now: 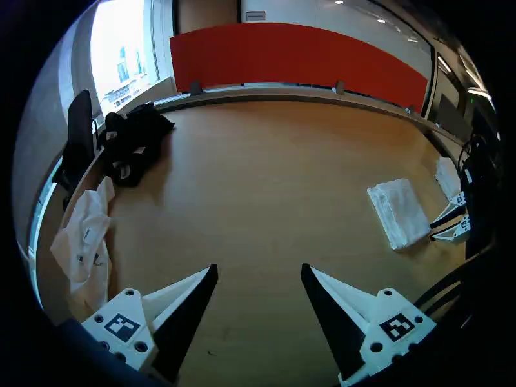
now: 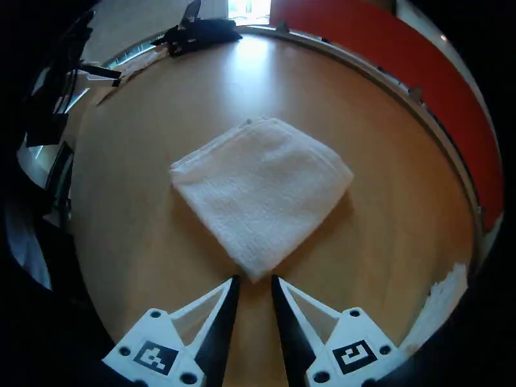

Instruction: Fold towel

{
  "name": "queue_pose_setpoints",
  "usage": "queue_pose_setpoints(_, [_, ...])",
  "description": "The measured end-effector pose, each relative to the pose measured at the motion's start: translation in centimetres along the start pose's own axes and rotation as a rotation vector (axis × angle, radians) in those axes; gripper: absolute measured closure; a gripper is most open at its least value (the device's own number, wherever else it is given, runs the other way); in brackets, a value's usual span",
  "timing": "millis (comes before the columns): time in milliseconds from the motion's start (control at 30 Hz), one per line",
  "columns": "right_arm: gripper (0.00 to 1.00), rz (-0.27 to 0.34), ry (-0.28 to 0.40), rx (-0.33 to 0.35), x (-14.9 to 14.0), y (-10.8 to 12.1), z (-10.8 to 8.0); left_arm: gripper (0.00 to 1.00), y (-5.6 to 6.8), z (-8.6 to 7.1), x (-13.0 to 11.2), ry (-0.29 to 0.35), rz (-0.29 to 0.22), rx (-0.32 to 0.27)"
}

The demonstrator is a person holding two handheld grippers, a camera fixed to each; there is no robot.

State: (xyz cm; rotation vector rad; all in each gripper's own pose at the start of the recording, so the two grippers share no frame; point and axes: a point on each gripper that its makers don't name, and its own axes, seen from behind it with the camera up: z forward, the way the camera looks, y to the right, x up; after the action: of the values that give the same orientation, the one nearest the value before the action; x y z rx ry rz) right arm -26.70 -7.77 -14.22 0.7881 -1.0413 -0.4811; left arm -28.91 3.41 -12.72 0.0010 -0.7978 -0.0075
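A white towel (image 2: 261,193), folded into a thick square, lies flat on the wooden table (image 2: 387,213), one corner pointing at me. My right gripper (image 2: 255,280) hovers just short of that corner, its fingers a narrow gap apart with nothing between them. In the left gripper view the same towel (image 1: 400,213) lies far off to the right, with the right gripper (image 1: 431,231) at its near edge. My left gripper (image 1: 259,269) is wide open over bare table (image 1: 271,180), holding nothing.
A heap of black clothing (image 1: 135,145) sits at the table's far left, a white bag (image 1: 87,235) below it. Another white cloth (image 1: 446,175) lies near the right edge. A red partition (image 1: 297,55) runs along the far edge.
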Motion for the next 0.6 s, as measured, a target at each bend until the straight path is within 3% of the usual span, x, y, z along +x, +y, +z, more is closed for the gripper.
queue_pose_setpoints(267, [0.65, 0.004, -0.001, 0.001, -0.03, -0.02, 0.26, 0.04, 0.0, -0.08, 0.01, 0.0, 0.001, -0.004])
queue_pose_setpoints(600, [0.86, 0.019, -0.002, 0.009, -0.09, -0.01, 0.17, 0.04, 0.15, 0.14, -0.04, -0.003, 0.003, -0.002])
